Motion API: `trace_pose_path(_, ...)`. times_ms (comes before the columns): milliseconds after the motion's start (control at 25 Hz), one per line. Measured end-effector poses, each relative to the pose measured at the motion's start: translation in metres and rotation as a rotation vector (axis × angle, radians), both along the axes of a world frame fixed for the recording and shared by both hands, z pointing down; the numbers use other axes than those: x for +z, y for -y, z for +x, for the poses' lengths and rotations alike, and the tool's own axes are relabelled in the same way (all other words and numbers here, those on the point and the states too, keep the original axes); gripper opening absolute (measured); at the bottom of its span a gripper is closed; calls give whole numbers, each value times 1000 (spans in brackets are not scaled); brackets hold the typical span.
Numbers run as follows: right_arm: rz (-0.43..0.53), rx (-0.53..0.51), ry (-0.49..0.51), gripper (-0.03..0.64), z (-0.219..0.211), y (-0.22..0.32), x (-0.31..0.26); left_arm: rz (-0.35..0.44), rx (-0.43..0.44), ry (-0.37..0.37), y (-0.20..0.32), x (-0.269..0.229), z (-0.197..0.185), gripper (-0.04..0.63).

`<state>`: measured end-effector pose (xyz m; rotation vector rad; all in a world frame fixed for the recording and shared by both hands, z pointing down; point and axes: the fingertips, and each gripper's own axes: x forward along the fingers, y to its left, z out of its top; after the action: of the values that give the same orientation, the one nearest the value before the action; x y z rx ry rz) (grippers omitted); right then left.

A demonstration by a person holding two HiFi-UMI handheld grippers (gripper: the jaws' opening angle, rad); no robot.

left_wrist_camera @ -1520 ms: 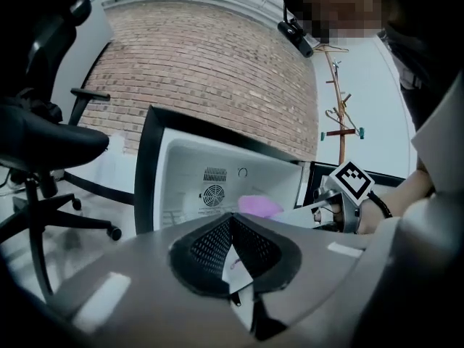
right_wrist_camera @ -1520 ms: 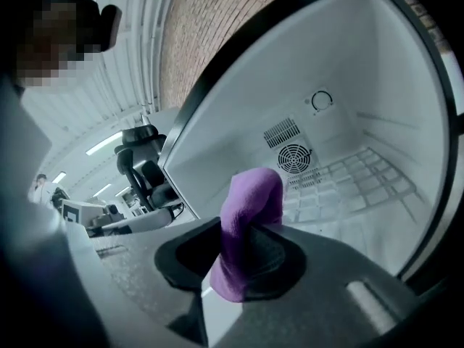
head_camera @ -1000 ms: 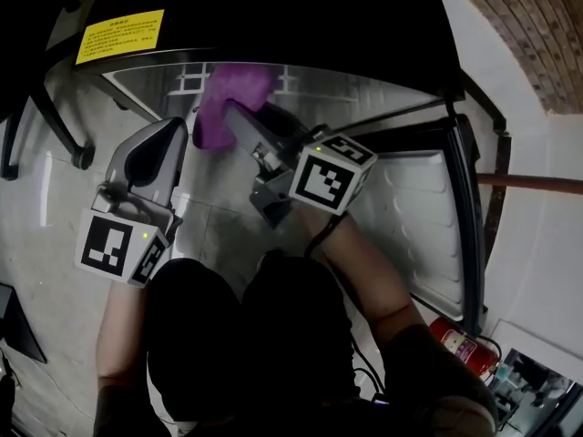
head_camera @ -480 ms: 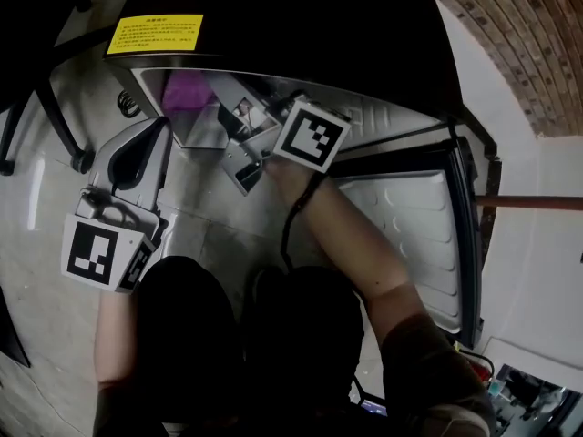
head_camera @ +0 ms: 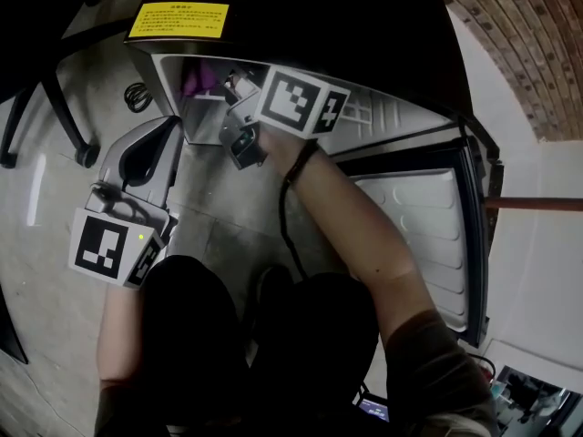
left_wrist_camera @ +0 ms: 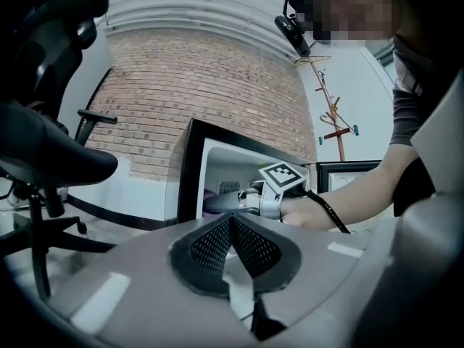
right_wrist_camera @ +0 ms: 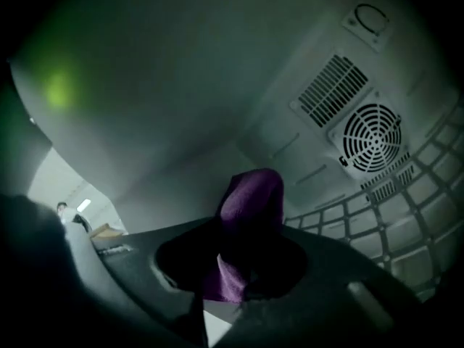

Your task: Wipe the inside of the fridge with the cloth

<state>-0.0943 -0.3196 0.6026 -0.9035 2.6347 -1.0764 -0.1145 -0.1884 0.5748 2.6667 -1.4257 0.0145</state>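
The small black fridge [head_camera: 301, 25] stands open, and its pale inside [right_wrist_camera: 181, 85] fills the right gripper view. My right gripper [head_camera: 219, 82] reaches into the left of the cavity, shut on the purple cloth [head_camera: 196, 80]. In the right gripper view the cloth [right_wrist_camera: 250, 198] sticks up from between the jaws of the right gripper [right_wrist_camera: 243, 241], close to the inner wall. My left gripper [head_camera: 167, 127] hangs outside, low above the floor in front of the fridge. In the left gripper view the pads of the left gripper [left_wrist_camera: 232, 223] meet with nothing between them, pointing at the fridge [left_wrist_camera: 217, 169].
The fridge door [head_camera: 419, 235] is swung open at the right. A fan grille [right_wrist_camera: 373, 138] and a wire shelf [right_wrist_camera: 406, 216] lie at the back of the cavity. An office chair [head_camera: 55, 126] stands on the floor at the left. A brick wall [left_wrist_camera: 217, 78] rises behind the fridge.
My right gripper has gone up and left, deeper into the fridge, carrying the cloth with it. The left gripper has hardly moved.
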Motion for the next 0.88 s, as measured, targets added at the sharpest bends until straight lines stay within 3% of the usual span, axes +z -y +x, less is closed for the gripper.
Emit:
trace_pose_path(200,65,-28,-347,75,-6,-7,22,21,58,-42,-4,-10,16,18)
trace_pose_path(320,151,-5,-601,75,1,-3,36,22,71,-10,-4,-5,18,18)
trace_pose_path(400,197,14,-709,75,7,0,42,19,74,19,-5,1,18,18)
trace_pose_path(640,141,9,-715,75,21,5,51,-15,91,30,-1,11,27,18)
trace_pose_path(880,67,70,-663,75,64,10,49,-24,127,101,5,18,35,18)
